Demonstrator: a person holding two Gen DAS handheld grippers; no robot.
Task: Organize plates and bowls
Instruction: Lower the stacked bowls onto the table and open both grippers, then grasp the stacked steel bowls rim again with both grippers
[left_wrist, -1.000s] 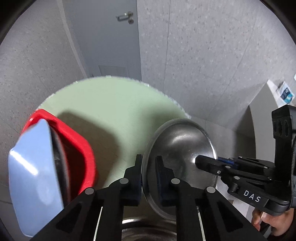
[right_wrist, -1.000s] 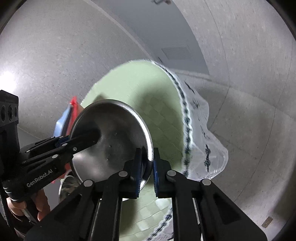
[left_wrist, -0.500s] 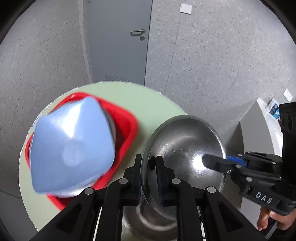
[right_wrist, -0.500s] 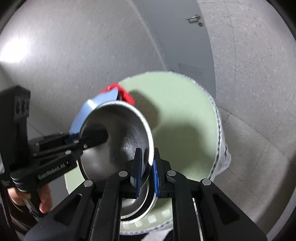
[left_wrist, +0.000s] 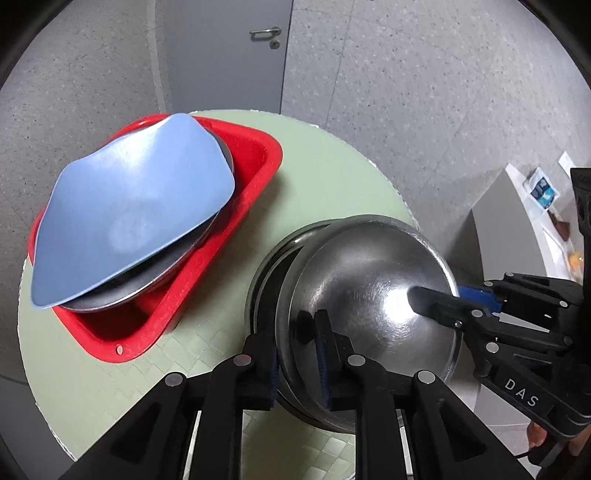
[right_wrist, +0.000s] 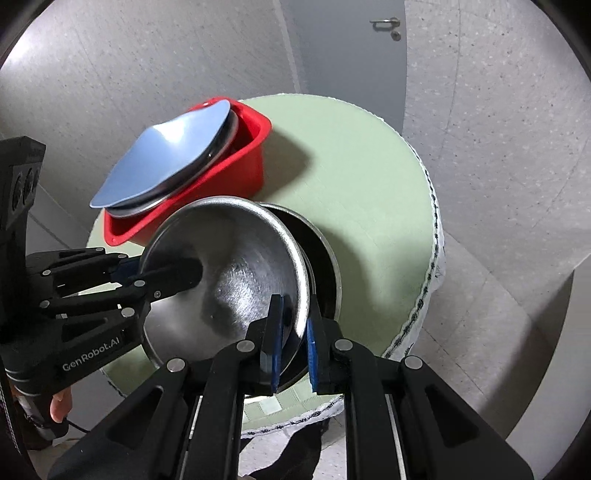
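Observation:
A steel bowl (left_wrist: 369, 280) (right_wrist: 229, 266) hangs tilted over a second steel bowl (left_wrist: 266, 277) (right_wrist: 321, 251) that stands on the round green table (left_wrist: 332, 166). My left gripper (left_wrist: 295, 332) clamps its near rim. My right gripper (right_wrist: 293, 314) clamps the opposite rim. Both pairs of jaws are opening slightly, with the rim still between the pads. To the left, a red basin (left_wrist: 255, 173) (right_wrist: 247, 162) holds steel plates (left_wrist: 155, 284) under a tilted blue plate (left_wrist: 136, 206) (right_wrist: 173, 155).
A lace-edged cloth (right_wrist: 424, 295) hangs over the table's rim. A grey door (left_wrist: 229, 55) stands behind the table. A grey cabinet (left_wrist: 491, 206) is at the right. Bare green tabletop (right_wrist: 351, 166) lies beyond the bowls.
Both grippers carried the steel bowl across the table and now hold it over the second bowl. The red basin with the blue plate has come fully into view.

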